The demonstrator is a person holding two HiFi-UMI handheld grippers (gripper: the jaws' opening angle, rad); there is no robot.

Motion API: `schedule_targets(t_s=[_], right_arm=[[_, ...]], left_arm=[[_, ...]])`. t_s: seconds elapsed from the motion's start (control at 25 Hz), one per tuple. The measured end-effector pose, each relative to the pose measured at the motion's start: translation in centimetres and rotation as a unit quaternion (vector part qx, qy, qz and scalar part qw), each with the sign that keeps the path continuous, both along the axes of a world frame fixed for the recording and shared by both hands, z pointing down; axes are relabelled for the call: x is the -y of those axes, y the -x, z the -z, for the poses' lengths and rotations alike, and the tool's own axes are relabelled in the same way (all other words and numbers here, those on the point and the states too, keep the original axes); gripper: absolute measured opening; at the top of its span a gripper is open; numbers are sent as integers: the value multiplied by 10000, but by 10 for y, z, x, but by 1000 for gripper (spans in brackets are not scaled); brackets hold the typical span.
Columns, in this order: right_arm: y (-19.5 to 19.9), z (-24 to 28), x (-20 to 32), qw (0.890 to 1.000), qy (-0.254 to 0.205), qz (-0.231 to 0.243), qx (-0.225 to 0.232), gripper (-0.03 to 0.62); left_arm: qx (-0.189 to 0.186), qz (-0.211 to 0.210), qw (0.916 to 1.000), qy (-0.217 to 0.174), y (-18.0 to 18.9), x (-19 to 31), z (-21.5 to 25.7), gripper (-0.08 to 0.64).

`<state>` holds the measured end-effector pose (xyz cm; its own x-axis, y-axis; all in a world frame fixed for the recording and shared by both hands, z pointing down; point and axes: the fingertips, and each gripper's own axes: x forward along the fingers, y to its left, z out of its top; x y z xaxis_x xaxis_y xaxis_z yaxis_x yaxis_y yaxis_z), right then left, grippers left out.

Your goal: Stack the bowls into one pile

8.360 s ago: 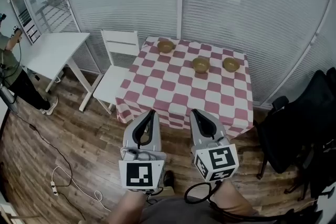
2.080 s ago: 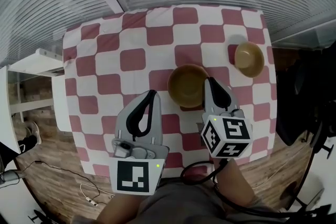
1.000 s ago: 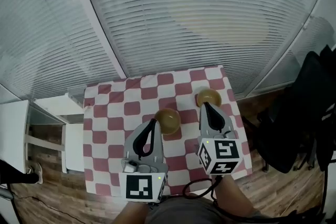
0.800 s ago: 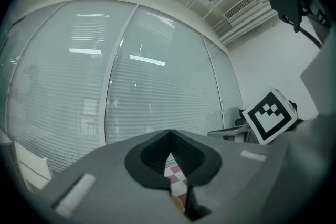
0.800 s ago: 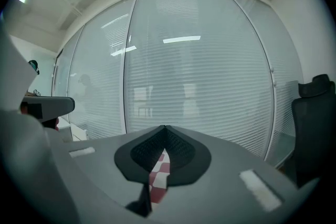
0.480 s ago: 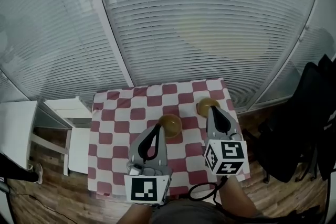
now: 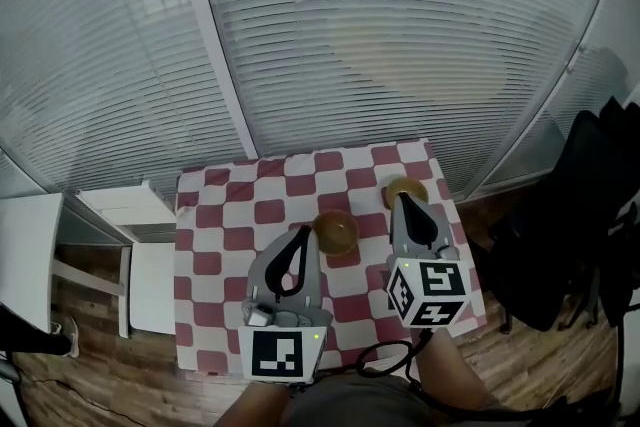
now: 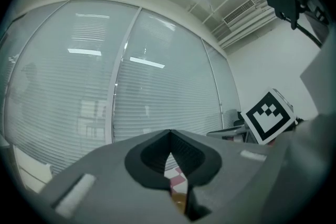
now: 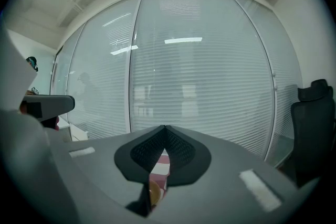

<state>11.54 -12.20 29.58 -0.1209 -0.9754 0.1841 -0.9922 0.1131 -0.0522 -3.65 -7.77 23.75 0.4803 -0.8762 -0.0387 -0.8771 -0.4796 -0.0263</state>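
Even, bright indoor light with ceiling strips mirrored in the glass, strong fisheye bending, dark vignetted corners

The bench stands close against the window blinds. It looks square, and its whole top is covered by a red-and-white checked cloth. Two things rest on the cloth. A brown bowl sits upright near the middle, a little toward the right side; from this height I cannot tell whether it is one bowl or two nested together. A second bowl of the same colour sits near the far right corner, well apart from the first and only partly in sight.
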Motion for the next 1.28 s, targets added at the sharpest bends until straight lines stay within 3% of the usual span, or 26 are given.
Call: schedule_targets(t_s=[0.36, 0.56, 1.0, 1.28], right_arm=[[17, -10, -8, 9996, 118, -226, -72, 26], [4, -23, -4, 9994, 250, -220, -25, 26], [-89, -70, 44, 9968, 659, -457, 68, 26], [-142, -118, 79, 9918, 1109, -609, 171, 27]], left_arm=[[-63, -195, 9996, 185, 20, 6, -16, 0], [8, -232, 9992, 330, 5, 11, -27, 0], [232, -72, 9973, 694, -58, 54, -58, 0], [410, -21, 9925, 1149, -95, 83, -97, 0]])
